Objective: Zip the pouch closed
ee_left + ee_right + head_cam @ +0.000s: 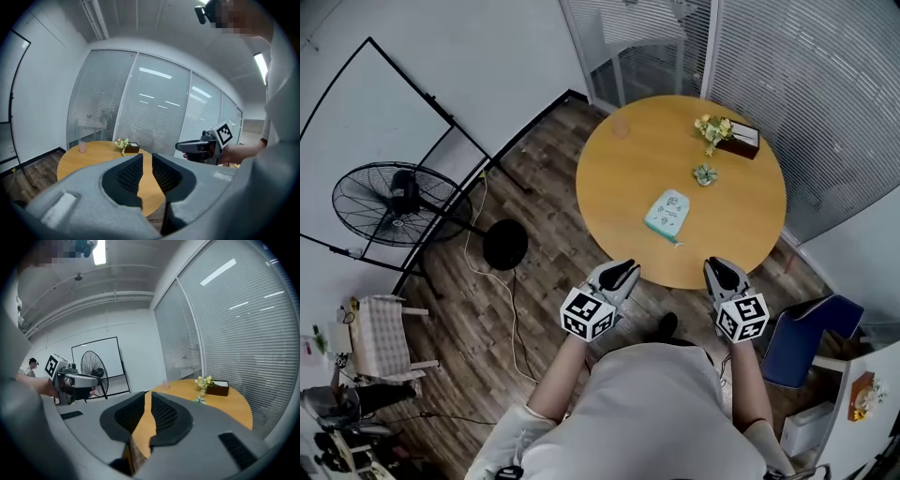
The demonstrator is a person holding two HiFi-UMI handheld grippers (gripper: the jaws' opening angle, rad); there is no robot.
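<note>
Holds the left gripper [622,272] and the right gripper [724,272] in the air just off the near edge of the round tan wooden table [619,178], each with jaws drawn nearly together around nothing. Has the flat pale-teal printed pouch [667,214] lying on the tabletop ahead of both, touched by neither. Finds its print too small to read.

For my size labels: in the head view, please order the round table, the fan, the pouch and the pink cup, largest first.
1. round table, clearly largest
2. fan
3. pouch
4. pink cup, smallest and faint
</note>
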